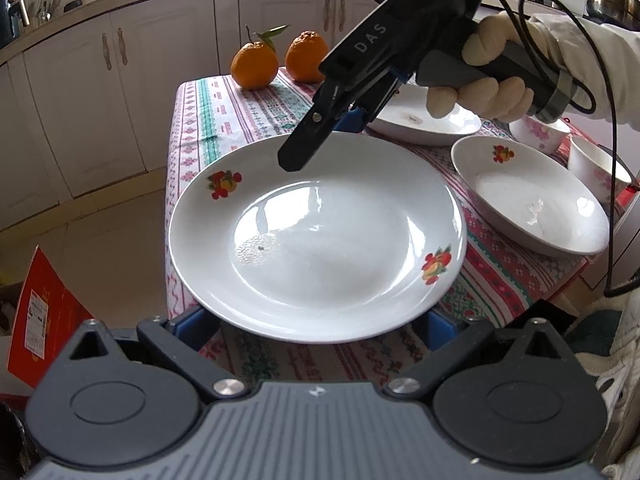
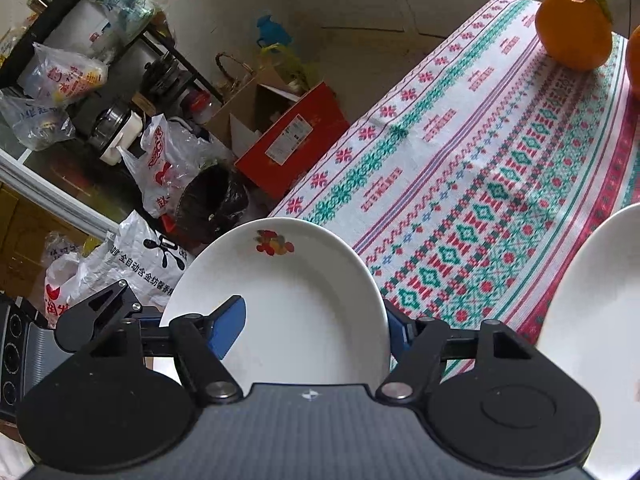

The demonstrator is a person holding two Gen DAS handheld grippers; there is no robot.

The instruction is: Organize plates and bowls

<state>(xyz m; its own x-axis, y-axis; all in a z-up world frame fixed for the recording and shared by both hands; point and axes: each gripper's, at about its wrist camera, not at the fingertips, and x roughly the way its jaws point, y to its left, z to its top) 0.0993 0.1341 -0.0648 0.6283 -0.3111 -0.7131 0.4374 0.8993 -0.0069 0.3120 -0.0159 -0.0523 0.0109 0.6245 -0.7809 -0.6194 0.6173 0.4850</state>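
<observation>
A white plate with fruit decals [image 1: 320, 236] sits at the near left part of the table, which is covered with a patterned cloth [image 1: 224, 120]. My right gripper [image 1: 320, 136] reaches in from the upper right and is shut on the plate's far rim. In the right wrist view, one blue pad [image 2: 230, 328] lies inside the plate [image 2: 304, 304] and the other pad [image 2: 396, 328] is behind its rim. My left gripper [image 1: 316, 324] is open, its blue pads wide apart below the plate's near rim.
A deep plate [image 1: 528, 200], another plate [image 1: 424, 120] and two pink-flowered bowls [image 1: 540, 132] [image 1: 596, 168] stand to the right. Two oranges [image 1: 254, 66] [image 1: 306, 56] rest at the table's far end. On the floor to the left are a red box [image 2: 292, 140], bags and a black bin [image 2: 212, 200].
</observation>
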